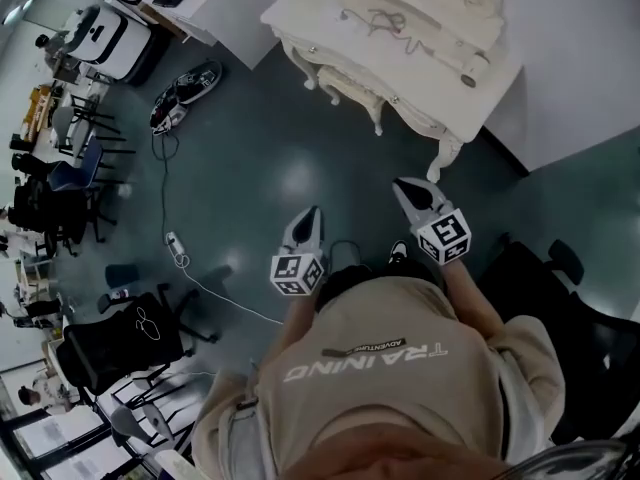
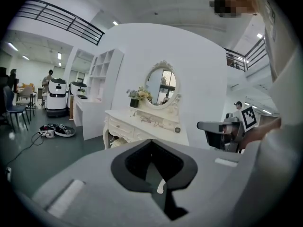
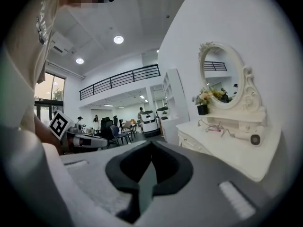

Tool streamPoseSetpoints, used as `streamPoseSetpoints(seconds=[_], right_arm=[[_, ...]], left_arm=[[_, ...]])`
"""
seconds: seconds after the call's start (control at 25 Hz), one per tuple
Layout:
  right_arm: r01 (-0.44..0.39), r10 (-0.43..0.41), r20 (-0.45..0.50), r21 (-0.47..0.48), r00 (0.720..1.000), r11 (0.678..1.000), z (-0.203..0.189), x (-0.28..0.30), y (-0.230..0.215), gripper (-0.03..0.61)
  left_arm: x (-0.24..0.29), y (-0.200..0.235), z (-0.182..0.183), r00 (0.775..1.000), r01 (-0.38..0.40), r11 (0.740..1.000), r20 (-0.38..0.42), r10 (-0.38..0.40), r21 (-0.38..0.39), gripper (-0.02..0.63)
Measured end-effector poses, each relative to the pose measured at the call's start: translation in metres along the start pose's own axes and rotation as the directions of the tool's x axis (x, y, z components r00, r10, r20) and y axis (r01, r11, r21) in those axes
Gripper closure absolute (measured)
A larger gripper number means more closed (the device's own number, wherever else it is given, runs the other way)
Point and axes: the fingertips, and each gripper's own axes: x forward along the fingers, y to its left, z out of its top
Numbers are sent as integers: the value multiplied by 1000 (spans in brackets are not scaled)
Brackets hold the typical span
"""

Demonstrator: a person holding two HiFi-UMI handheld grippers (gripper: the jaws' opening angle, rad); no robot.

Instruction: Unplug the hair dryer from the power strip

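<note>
- Your shirt (image 1: 380, 318) fills the bottom of the head view. Just past it, the left gripper (image 1: 312, 215) and right gripper (image 1: 405, 188) both hang over bare floor, short of the furniture.
- Both come to a closed point from up here, jaws pressed together and carrying nothing.
- Ahead and a little to your right stands the dressing table (image 1: 300, 18). The hair dryer (image 1: 468, 71) lies near its right-hand end, and its cable (image 1: 375, 18) is looped across the top toward the left.
- Your right gripper is the nearer one, close to the table's front leg, while the left trails behind.
- A white block with a cord on the floor far to your left may be a power strip (image 1: 177, 249). I cannot tell whether the dryer feeds from it.
- Left gripper view: the left gripper (image 2: 151, 141) has its jaws together with nothing between them. The dressing table (image 2: 123, 116) sits straight ahead, and the hair dryer (image 2: 177, 129) shows only its round end near the right edge. Your right gripper (image 2: 210, 126) is off to the right.
- Right gripper view: the right gripper (image 3: 151, 142) is also closed and empty. The hair dryer (image 3: 248, 136) lies flat up and to the right, barrel end facing you and long axis along the tabletop. Its cable (image 3: 215, 126) trails left.
- My read is that the plug is to the left along that cable, so reach forward and right, then follow it.
</note>
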Motion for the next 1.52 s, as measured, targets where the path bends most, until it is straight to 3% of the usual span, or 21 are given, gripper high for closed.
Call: streamPoseSetpoints(seconds=[0.36, 0.48, 0.68, 0.92, 1.32, 1.52], right_arm=[[28, -29, -21, -27, 999, 999, 10, 64, -31, 575], [88, -89, -23, -28, 996, 996, 21, 88, -46, 575], [169, -168, 23, -56, 986, 984, 65, 149, -58, 575], [275, -273, 66, -17, 960, 961, 81, 210, -76, 575], [340, -338, 56, -27, 940, 940, 85, 263, -133, 575], [325, -318, 69, -138, 946, 936, 92, 303, -181, 575]], left_arm=[[49, 60, 14, 1000, 19, 1000, 7, -19, 3, 607], [82, 85, 30, 998, 57, 998, 24, -57, 6, 607], [132, 135, 89, 986, 143, 988, 72, -148, 64, 607], [177, 189, 112, 967, 245, 961, 36, -252, 129, 607], [243, 237, 125, 969, 244, 962, 3, -246, 118, 607], [296, 247, 149, 979, 202, 967, 5, -205, 154, 607]])
